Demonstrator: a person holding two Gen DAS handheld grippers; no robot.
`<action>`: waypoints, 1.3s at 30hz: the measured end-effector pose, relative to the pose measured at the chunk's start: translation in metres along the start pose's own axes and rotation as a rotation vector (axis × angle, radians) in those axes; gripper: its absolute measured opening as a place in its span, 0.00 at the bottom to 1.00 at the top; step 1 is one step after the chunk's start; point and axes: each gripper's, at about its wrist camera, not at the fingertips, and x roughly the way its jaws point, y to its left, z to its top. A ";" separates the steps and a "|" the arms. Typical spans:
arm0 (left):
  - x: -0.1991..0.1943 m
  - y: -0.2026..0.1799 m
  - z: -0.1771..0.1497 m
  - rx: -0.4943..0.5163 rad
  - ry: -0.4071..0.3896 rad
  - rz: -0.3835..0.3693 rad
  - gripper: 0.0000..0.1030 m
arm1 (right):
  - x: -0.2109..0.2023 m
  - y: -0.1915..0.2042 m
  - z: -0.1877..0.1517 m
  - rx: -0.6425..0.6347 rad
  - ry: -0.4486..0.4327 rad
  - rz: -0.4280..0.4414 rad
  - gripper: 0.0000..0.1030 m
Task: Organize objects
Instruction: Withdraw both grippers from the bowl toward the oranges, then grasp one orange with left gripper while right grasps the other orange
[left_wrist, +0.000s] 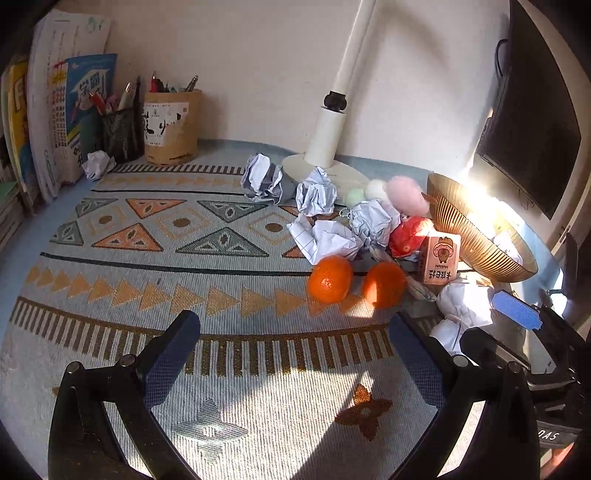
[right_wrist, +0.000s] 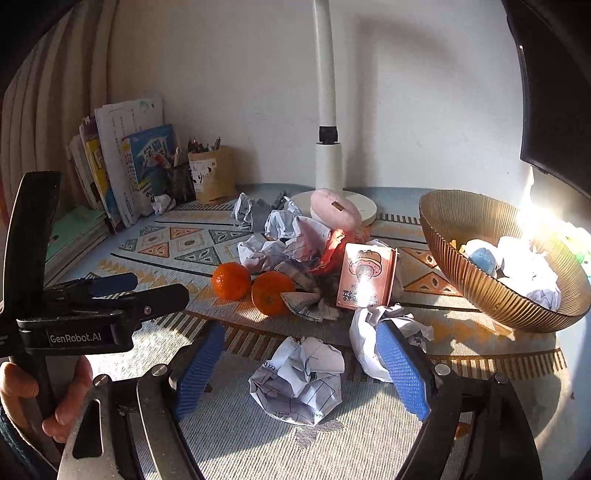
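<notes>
Two oranges (left_wrist: 330, 278) (right_wrist: 231, 280) lie on the patterned cloth beside several crumpled paper balls (left_wrist: 317, 195), a pink carton (left_wrist: 440, 259) (right_wrist: 365, 277), a red wrapper (left_wrist: 408, 235) and a pink plush toy (left_wrist: 404, 194) (right_wrist: 334, 210). My left gripper (left_wrist: 295, 347) is open and empty, just short of the oranges. My right gripper (right_wrist: 301, 363) is open, its jaws on either side of a crumpled paper ball (right_wrist: 297, 380) on the cloth. Another paper ball (right_wrist: 369, 339) lies by its right finger. The left gripper also shows in the right wrist view (right_wrist: 122, 286).
A ribbed amber bowl (right_wrist: 476, 284) (left_wrist: 461, 225) at the right holds paper balls and a blue thing. A white lamp base (left_wrist: 325, 168) stands at the back. Pen holders (left_wrist: 171, 127) and books (left_wrist: 55, 122) line the back left. A dark monitor (left_wrist: 532, 122) is at right.
</notes>
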 end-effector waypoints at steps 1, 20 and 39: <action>0.003 0.001 0.003 0.001 0.030 -0.034 0.99 | 0.002 0.001 0.003 -0.005 0.018 0.023 0.78; 0.074 0.005 0.040 -0.031 0.241 -0.259 0.67 | 0.098 0.036 0.036 -0.206 0.266 -0.024 0.39; 0.026 -0.013 0.016 -0.012 0.130 -0.319 0.30 | 0.000 -0.006 0.011 0.026 0.054 0.151 0.36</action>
